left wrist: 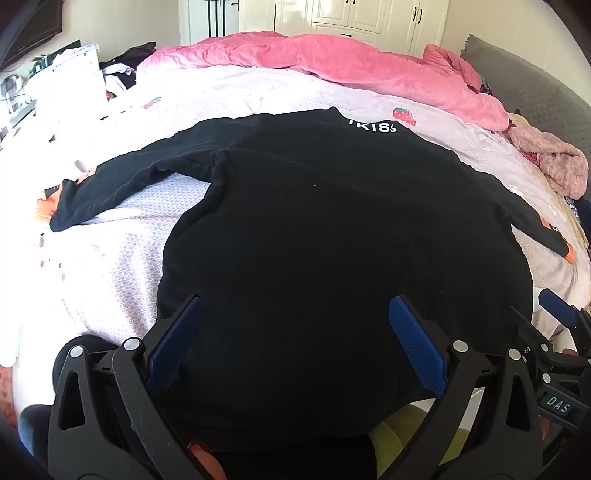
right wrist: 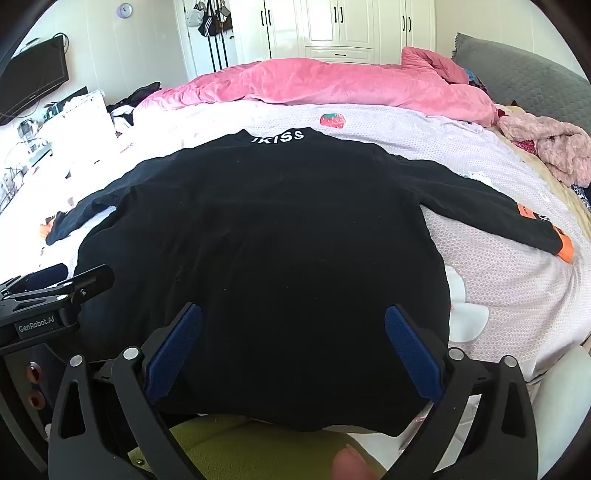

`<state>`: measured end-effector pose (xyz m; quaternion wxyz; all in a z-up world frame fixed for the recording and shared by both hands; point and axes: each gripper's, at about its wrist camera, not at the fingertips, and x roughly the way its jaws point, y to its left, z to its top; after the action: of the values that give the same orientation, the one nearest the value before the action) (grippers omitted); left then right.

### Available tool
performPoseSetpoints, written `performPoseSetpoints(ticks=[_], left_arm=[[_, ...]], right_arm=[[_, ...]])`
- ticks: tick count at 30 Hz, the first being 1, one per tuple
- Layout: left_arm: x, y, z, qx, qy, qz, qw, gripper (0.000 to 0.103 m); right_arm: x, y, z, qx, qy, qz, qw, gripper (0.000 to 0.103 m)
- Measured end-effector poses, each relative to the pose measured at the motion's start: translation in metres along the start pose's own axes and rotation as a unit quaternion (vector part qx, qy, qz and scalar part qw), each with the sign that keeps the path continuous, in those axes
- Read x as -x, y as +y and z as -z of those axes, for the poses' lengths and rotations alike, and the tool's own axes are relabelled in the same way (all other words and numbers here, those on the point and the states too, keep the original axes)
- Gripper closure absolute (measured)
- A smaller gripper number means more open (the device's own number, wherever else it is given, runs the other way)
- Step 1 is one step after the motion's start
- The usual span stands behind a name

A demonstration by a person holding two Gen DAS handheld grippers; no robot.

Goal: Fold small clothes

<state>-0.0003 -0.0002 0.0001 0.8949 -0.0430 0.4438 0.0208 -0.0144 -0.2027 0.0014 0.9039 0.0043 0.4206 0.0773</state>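
One garment: a black long-sleeved top [left wrist: 317, 236] lies flat on the bed, collar with white lettering [right wrist: 277, 136] at the far end, hem toward the cameras.
Sleeves: both stretched out sideways; the one on the right ends in an orange cuff [right wrist: 565, 249].
Hem: hangs over the near edge of the bed, directly below both pairs of fingers.
Left gripper [left wrist: 291, 343]: fingers spread wide, blue pads [left wrist: 415, 343] above the lower body of the top; nothing pinched, contact with the cloth cannot be told.
Right gripper [right wrist: 291, 347]: fingers likewise spread wide over the hem area, nothing between the pads.
Bed cover [right wrist: 491, 258]: pale, patterned, with a strawberry print [right wrist: 332, 120] just beyond the collar.
Farther off: a pink quilt [right wrist: 332, 85] bunched across the far side, white wardrobe doors [right wrist: 340, 26] behind it.
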Motion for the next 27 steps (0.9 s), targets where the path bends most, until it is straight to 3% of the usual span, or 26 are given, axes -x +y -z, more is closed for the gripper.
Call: performPoseSetpoints(ticks=[27], left_arm=[[0.0017,-0.0029,-0.0034,-0.002,-0.006,0.0,1.0,0.009]], right_arm=[[0.0002,-0.0024,-0.0014,-0.005,-0.007,0.001,1.0,0.004]])
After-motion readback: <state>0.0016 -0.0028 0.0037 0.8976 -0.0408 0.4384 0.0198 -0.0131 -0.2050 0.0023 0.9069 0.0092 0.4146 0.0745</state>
